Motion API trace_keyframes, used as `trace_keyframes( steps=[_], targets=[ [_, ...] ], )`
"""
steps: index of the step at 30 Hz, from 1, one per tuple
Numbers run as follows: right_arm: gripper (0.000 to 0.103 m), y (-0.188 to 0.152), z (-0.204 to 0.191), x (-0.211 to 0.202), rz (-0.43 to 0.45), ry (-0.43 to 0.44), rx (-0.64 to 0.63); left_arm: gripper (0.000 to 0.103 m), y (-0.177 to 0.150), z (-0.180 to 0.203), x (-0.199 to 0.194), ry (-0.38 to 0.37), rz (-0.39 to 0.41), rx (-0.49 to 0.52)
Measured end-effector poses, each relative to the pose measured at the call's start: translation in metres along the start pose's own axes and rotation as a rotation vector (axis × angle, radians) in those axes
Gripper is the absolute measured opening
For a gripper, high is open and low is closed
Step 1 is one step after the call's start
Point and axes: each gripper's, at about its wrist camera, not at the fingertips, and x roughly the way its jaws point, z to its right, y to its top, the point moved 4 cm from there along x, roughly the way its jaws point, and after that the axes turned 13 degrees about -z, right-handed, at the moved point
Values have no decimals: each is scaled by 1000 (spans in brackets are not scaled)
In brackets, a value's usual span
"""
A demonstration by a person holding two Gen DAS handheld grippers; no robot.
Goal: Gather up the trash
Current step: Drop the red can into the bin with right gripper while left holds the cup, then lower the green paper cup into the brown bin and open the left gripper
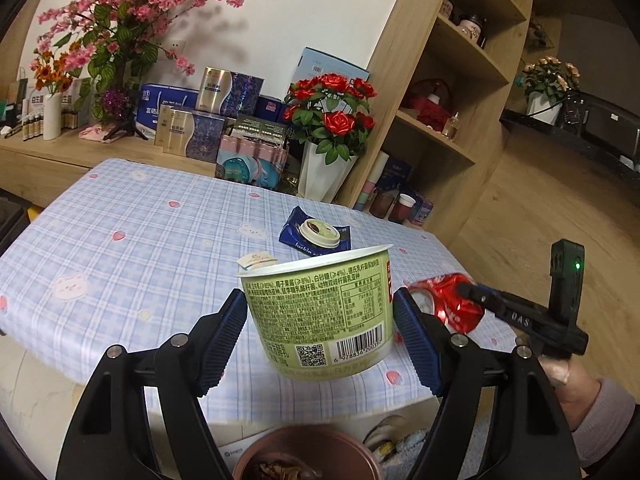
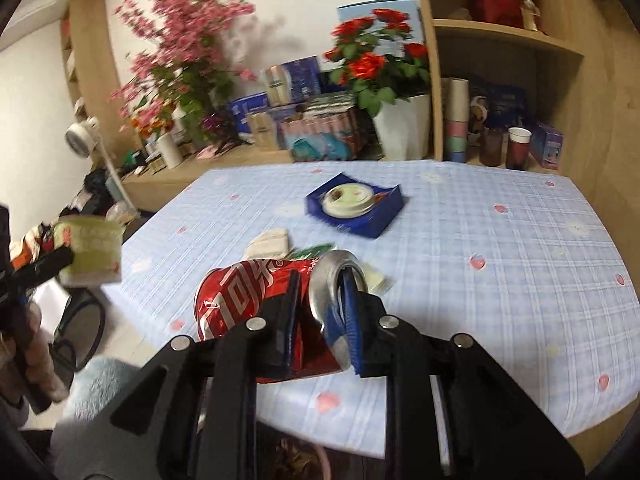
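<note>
Hovering above the table [image 1: 120, 216], a green cup [image 1: 320, 312] was clamped by the left gripper's [image 1: 320, 340] fingers [image 1: 224, 332], a crushed red can [image 2: 256, 292] by the right gripper's [image 2: 320, 320].

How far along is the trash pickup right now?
Done: bin below already holds scraps. In hand: left gripper holds the green cup; right gripper clamps the crushed red can. Left on the table: blue wrapper with lid, small packets.
</note>
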Motion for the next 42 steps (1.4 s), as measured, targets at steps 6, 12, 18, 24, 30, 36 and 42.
trace_keyframes(
  steps=[6, 12, 18, 24, 30, 36, 42],
  targets=[
    [23, -45, -39, 6, -92, 23, -48, 73, -25, -5, -26, -2, 2, -4],
    [23, -82, -73, 22, -200, 66, -86, 73, -37, -10, -43, -5, 15, -20],
    [30, -92, -95, 38, -252, 126, -93, 73, -41, -10, -48, -18, 22, -29],
    [38, -83, -98, 33, -212, 113, -88, 73, -45, -8, -47, -17, 15, -10],
    [71, -64, -74, 9, -110, 41, -36, 73, -51, -8, -40, -20, 2, -17],
    [97, -45, -50, -21, 2, -85, -1, 73, -56, 2, -35, -17, -16, 26],
    [97, -37, -33, -41, 60, -120, 26, 73, -63, 9, -27, -28, -61, 45]
  ],
)
